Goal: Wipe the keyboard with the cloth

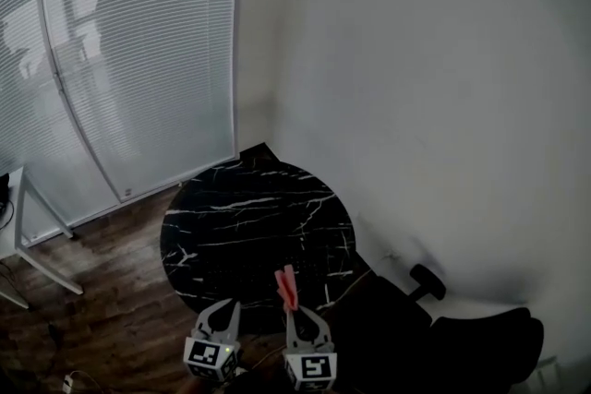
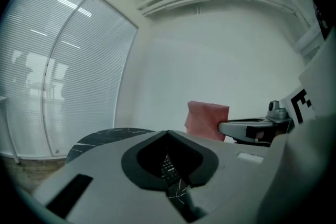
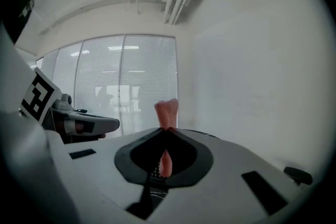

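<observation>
A pink cloth [image 1: 287, 286] stands folded upright out of my right gripper [image 1: 295, 309], which is shut on it low over the near edge of the round black marble table [image 1: 249, 226]. In the right gripper view the cloth [image 3: 167, 112] pokes up past the closed tips of that gripper [image 3: 166, 128]. My left gripper [image 1: 224, 305] hangs just to its left, shut with nothing in it. From the left gripper [image 2: 168, 132] the cloth [image 2: 207, 119] shows to the right. Dark keyboard keys [image 2: 167, 168] show through the jaw opening, and so does the keyboard [image 3: 155, 171] below the right one.
A black office chair [image 1: 462, 337] stands to the right of the table against the white wall. A glass wall with blinds [image 1: 120, 60] curves along the left. A white desk leg [image 1: 28, 235] rises from the wooden floor [image 1: 92, 309] at far left.
</observation>
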`<state>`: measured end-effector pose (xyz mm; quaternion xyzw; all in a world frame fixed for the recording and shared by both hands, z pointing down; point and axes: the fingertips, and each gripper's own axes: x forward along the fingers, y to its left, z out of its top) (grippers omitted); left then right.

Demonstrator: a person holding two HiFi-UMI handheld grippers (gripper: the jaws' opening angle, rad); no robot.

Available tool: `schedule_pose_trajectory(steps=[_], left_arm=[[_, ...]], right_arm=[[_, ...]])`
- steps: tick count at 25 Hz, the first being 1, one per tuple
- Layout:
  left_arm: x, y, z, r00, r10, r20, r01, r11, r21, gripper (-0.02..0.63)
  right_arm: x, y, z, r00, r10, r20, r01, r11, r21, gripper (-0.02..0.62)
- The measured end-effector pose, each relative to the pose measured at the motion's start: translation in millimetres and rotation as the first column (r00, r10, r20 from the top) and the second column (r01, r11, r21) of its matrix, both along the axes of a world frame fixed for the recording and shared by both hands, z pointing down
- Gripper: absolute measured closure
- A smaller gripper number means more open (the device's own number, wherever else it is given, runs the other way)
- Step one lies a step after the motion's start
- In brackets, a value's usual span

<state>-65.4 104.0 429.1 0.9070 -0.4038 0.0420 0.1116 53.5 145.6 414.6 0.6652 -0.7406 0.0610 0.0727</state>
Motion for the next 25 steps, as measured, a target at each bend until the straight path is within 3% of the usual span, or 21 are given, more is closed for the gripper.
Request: schedule_pose_trajectory(steps=[13,17,19,25], left_arm=[[40.6,35.9,-31.6,0.996,-0.079,-0.032,0.081,0.995,0.062,0.606],[48.0,49.2,-35.6,0.996,-0.078,-0.05,0.082,0.995,0.064,0.606],[51.9,53.8,-36.7,0.996,-0.081,-0.048,0.083,0.995,0.061,0.606],[58.1,65.9,-51.8,0.995,-0.096,-0.035,0.098,0.992,0.076,0.606]], right_arm=[[32.3,23.1,-40.9,0.994,-0.109,-0.016,0.11,0.989,0.094,0.592],[43.4,40.6,-6.5,0.993,-0.122,-0.005,0.121,0.989,-0.081,0.592],[47.4,44.4,-2.3,0.992,-0.126,-0.009,0.124,0.986,-0.11,0.592],[55.6,40.3,-30.7,0.991,-0.132,-0.019,0.132,0.991,0.005,0.592]])
